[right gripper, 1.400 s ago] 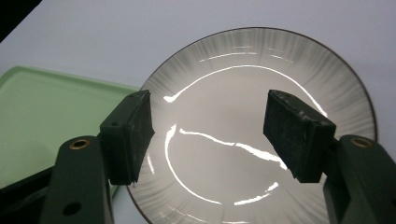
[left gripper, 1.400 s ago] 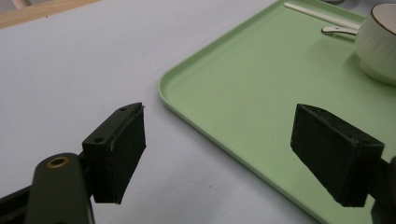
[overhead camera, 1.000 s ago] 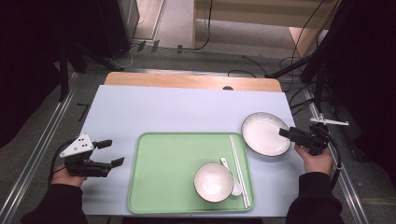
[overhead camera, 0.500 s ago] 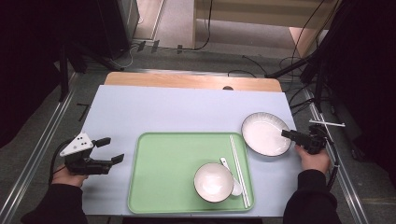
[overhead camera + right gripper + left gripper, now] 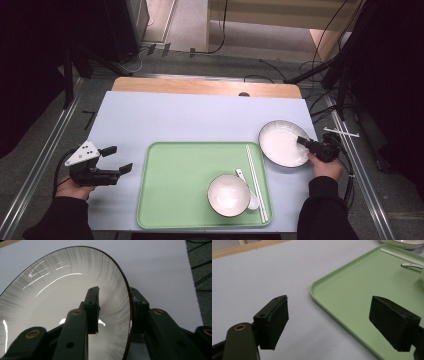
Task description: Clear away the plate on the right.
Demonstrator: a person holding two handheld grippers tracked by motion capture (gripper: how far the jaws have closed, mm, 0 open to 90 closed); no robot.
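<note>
- While the right gripper (image 5: 113, 312) straddles the plate (image 5: 283, 144) rim, its jaws have just been closing: one pad over the plate's inner face, the other behind the rim. Whether both pads already press, can't tell; a thin gap seems to remain at the inner pad.
- Plate sits on the table (image 5: 190, 120) at its right edge, just right of the green tray (image 5: 180, 190), apart from it. Near rim looks tipped up in the right gripper view.
- Left gripper (image 5: 112, 165) hovers left of the tray, jaws spread wide, nothing between them.
- Risks, as I judge them:
  - Glazed rim plus a one-edge pinch: plate could pivot or slip out when lifted, if the pads bite too shallow.
  - Plate is close to the table edge; a nudge outward while closing could push it off.
  - Swinging it toward the tray low could clip the tray lip or the chopsticks (image 5: 256, 181) lying along the tray's right side.
  - Bowl (image 5: 228, 195) and spoon (image 5: 246, 187) take the tray's near right corner; setting the plate there would knock them.
- View differences:
  - Right gripper view gives pad placement on the rim; the high view can't resolve that, the hand hides it.
  - High view gives the layout: plate against tray and table edge.
  - Left gripper view shows the tray's near corner and empty spread jaws, with the plate's edge at top right.
</note>
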